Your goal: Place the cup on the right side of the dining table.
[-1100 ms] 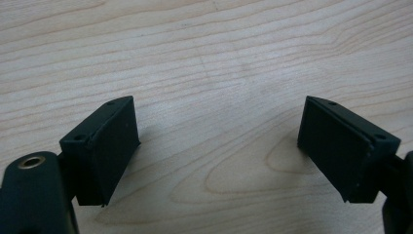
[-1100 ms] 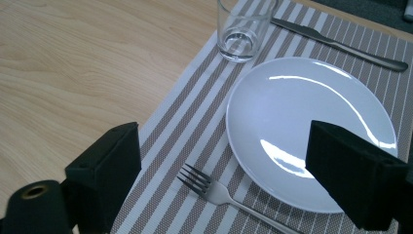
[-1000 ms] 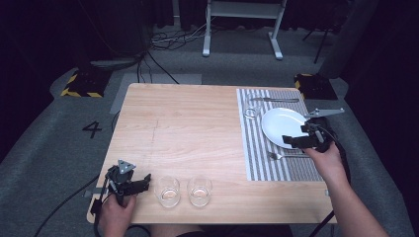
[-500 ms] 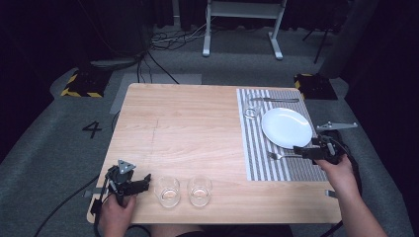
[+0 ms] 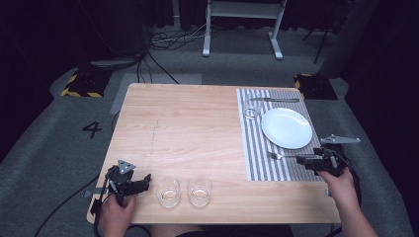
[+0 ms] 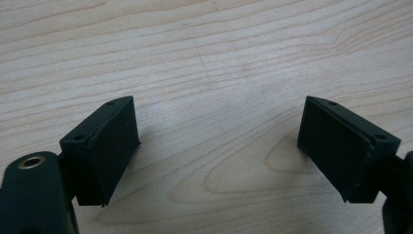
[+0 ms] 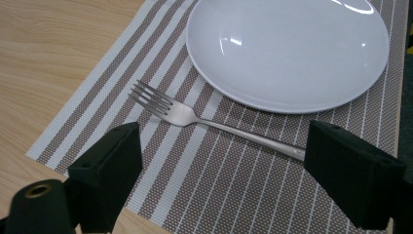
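Idling at the near-left table (image 5: pixel 197 123) corner, the left gripper (image 5: pixel 141 183) is seen released, jaws wide over bare wood, nothing grasped. Two glasses (image 5: pixel 169 190) stand just beside it, untouched. On the striped placemat (image 5: pixel 257 153) the fork (image 7: pixel 195 118) is already laid down, near the plate (image 7: pixel 287 48) edge but apart. Right gripper (image 7: pixel 221 168): jaws spread, handle end hidden behind one jaw, no grip seen. Place setting judged partly done; glasses left. Fork's long axis runs along the near table edge, tines pointed left toward table centre.

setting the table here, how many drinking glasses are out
2. Both glasses stand side by side near the table's near edge: one just right of the left gripper, the other right beside it. A small ring-like item by the knife is too unclear to count.
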A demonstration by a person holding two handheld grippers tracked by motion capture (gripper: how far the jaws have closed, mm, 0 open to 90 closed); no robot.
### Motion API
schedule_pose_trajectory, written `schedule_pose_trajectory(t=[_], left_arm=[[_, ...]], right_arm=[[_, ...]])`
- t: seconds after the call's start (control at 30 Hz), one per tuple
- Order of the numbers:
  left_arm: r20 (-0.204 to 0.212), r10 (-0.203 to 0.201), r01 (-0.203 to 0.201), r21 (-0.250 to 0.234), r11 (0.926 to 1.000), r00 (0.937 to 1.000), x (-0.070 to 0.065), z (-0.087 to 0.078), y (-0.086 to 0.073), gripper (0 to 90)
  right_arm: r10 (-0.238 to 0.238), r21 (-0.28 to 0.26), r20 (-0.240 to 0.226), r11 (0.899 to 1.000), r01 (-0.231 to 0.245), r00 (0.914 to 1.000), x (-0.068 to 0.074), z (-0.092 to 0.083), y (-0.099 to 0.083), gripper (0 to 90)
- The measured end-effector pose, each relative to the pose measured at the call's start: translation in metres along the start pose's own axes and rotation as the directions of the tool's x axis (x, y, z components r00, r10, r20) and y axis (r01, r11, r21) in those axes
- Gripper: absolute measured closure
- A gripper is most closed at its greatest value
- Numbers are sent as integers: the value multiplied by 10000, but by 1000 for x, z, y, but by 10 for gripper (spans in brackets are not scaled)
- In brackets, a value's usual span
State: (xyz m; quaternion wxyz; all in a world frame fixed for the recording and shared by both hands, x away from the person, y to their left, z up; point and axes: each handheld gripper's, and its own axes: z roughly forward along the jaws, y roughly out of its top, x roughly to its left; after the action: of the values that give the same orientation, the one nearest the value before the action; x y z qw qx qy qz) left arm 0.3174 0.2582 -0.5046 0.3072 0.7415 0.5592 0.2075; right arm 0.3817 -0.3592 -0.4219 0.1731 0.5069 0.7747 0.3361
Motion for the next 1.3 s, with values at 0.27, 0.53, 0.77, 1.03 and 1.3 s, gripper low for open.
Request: schedule_pose_trajectory(t=[0.27, 0.53, 0.77, 1.03, 1.3], left_arm=[[-5, -4, 4, 4, 10000, 10000, 0, 0, 0, 152], [-1, -5, 5, -2, 10000, 10000, 0, 0, 0, 152], [-6, -5, 5, 3, 10000, 10000, 0, 0, 0, 152], [0, -4, 4, -2, 10000, 10000, 0, 0, 0, 153], [-5, -4, 4, 5, 10000, 10000, 0, 0, 0, 152]], right_arm=[[29, -197, 210, 9998, -25, 9998, -7, 2, -29, 144], [-355, -252, 342, 9990, 364, 9988, -1, 9, -47, 144], [-101, -479, 559, 9988, 128, 9984, -2, 17, -61, 141], [47, -862, 638, 9963, 9, 9980, -2, 22, -73, 137], [38, -690, 832, 9976, 19, 9965, -4, 28, -80, 137]])
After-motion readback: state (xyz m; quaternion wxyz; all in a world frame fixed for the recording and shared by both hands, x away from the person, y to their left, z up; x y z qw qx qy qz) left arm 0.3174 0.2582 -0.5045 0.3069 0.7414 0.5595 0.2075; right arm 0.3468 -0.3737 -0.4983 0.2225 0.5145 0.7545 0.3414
